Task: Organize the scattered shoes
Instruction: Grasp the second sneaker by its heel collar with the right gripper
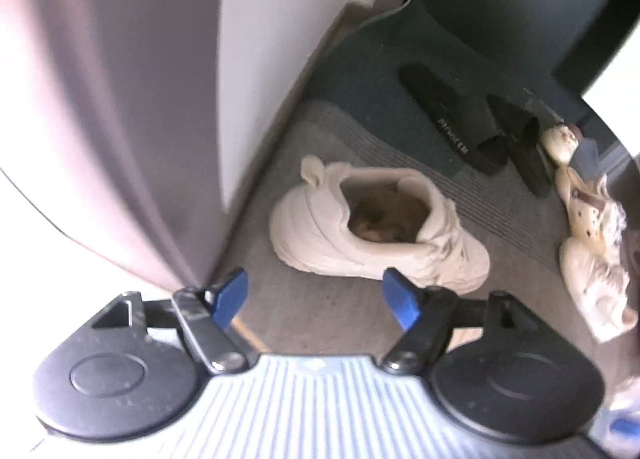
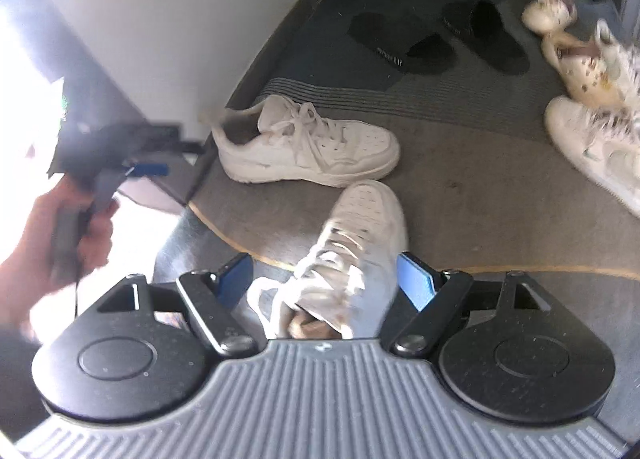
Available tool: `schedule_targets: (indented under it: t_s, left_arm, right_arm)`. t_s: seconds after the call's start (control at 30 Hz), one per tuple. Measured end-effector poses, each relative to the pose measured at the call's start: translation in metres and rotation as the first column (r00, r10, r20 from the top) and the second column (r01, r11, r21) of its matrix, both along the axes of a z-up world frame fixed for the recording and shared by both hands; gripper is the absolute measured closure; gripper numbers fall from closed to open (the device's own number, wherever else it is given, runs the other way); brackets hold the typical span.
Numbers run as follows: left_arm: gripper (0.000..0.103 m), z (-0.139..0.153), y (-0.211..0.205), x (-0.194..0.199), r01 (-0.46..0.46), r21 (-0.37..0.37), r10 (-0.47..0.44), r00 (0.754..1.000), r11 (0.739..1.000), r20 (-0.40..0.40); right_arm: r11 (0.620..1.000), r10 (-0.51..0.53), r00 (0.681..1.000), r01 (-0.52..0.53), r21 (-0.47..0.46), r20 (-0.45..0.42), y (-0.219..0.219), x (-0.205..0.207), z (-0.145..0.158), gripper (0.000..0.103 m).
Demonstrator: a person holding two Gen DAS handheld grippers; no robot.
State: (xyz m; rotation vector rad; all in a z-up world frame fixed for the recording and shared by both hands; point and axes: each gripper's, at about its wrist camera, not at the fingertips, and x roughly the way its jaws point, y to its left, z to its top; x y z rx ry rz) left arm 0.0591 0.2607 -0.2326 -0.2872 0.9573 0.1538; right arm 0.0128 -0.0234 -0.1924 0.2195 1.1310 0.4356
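Left gripper [image 1: 316,299] jaws spread, empty, above white sneaker [image 1: 376,227] by the wall, right wrist view alone shows right gripper [image 2: 326,279] open astride second white sneaker [image 2: 352,255], hand [image 2: 60,235].

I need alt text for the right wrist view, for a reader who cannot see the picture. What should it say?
The right gripper has its blue jaws open around a white sneaker lying on a grey floor mat, not pressing it. A second white sneaker stands beyond it near the wall, with two black slides farther back. At left, a hand holds the other gripper.
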Motion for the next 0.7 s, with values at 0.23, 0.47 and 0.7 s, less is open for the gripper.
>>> schedule_targets:
  t_s: [0.23, 0.47, 0.7]
  left_arm:
    - [0.014, 0.066, 0.015, -0.029, 0.064, 0.073, -0.083, 0.950, 0.995, 0.300]
    - [0.014, 0.077, 0.029, -0.072, 0.151, 0.148, -0.195, 0.913, 0.977, 0.359]
    - [0.012, 0.085, 0.053, -0.101, 0.042, 0.163, -0.107, 0.904, 0.986, 0.415]
  right_arm:
    - [0.953, -0.215, 0.938, 0.262, 0.150, -0.272, 0.071, 0.083, -0.043, 0.022]
    - [0.895, -0.350, 0.874, 0.418, 0.155, -0.337, 0.134, 0.109, -0.062, 0.023]
    - [0.740, -0.566, 0.728, 0.655, 0.149, -0.387, 0.161, 0.116, -0.099, 0.024]
